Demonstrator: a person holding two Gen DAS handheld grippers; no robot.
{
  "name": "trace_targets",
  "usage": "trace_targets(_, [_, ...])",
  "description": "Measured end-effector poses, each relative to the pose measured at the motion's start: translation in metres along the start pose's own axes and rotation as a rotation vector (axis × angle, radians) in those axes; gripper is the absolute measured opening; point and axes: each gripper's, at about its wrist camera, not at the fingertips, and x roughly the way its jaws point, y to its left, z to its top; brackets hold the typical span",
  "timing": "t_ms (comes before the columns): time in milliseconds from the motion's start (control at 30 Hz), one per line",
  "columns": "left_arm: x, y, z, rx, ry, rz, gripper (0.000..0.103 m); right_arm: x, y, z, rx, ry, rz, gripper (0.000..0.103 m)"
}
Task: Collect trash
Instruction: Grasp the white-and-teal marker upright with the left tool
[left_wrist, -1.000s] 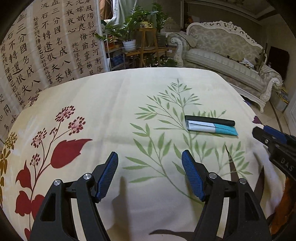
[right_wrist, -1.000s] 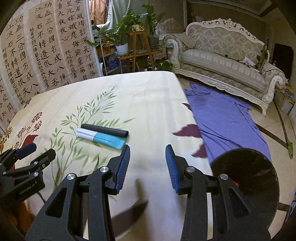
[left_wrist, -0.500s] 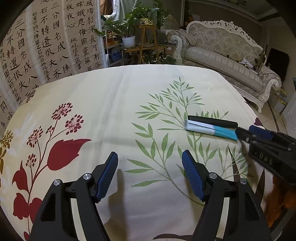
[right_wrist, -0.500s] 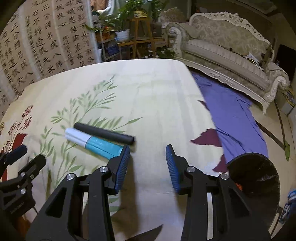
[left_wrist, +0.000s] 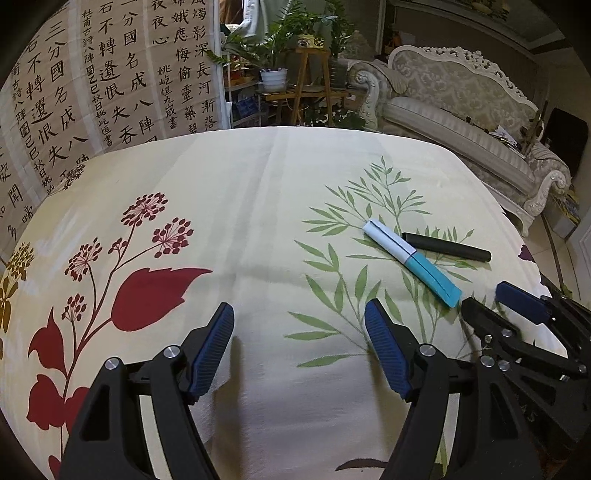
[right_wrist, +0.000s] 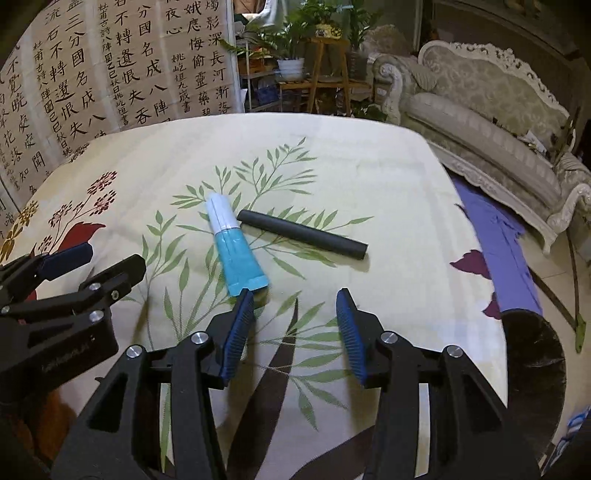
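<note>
While its jaws gape empty, right gripper (right_wrist: 293, 306) nearly touches the sachet (right_wrist: 236, 247)

- Left gripper (left_wrist: 299, 350), at the bottom centre of its own view, has jaws wide apart, nothing between.
- Right gripper (right_wrist: 293, 332), bottom centre of its view, has jaws just been opening, parted and empty.

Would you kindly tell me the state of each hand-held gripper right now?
Left hand-held gripper: open, holding nothing.
Right hand-held gripper: open, jaws just opened wider, nothing between them.
</note>
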Motion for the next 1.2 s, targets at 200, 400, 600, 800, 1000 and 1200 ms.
trace_targets(200, [0.001,-0.017,0.008,0.016,-0.005,-0.025,0.071,-0.002,-0.034,-0.004,0.068,-0.009,-0.062,0.046])
trace_targets(400, [0.007,-0.047,0.017,0.041,-0.001,-0.047,0.072,-0.002,-0.059,-0.008,0.129,-0.004,-0.063,0.046])
trace_targets(600, [0.024,-0.072,0.023,0.064,0.023,-0.025,0.072,0.000,-0.063,-0.010,0.139,-0.004,-0.035,0.046])
trace_targets(800, [0.030,-0.065,0.018,0.053,0.055,-0.012,0.072,0.000,-0.064,-0.012,0.142,-0.007,-0.015,0.046])
trace_targets(1000, [0.022,-0.049,0.006,0.068,0.059,-0.003,0.072,0.000,-0.062,-0.013,0.139,-0.008,-0.012,0.047])
trace_targets(1200, [0.023,-0.049,0.009,0.077,0.061,-0.009,0.072,0.001,-0.058,-0.011,0.119,0.000,-0.021,0.047])
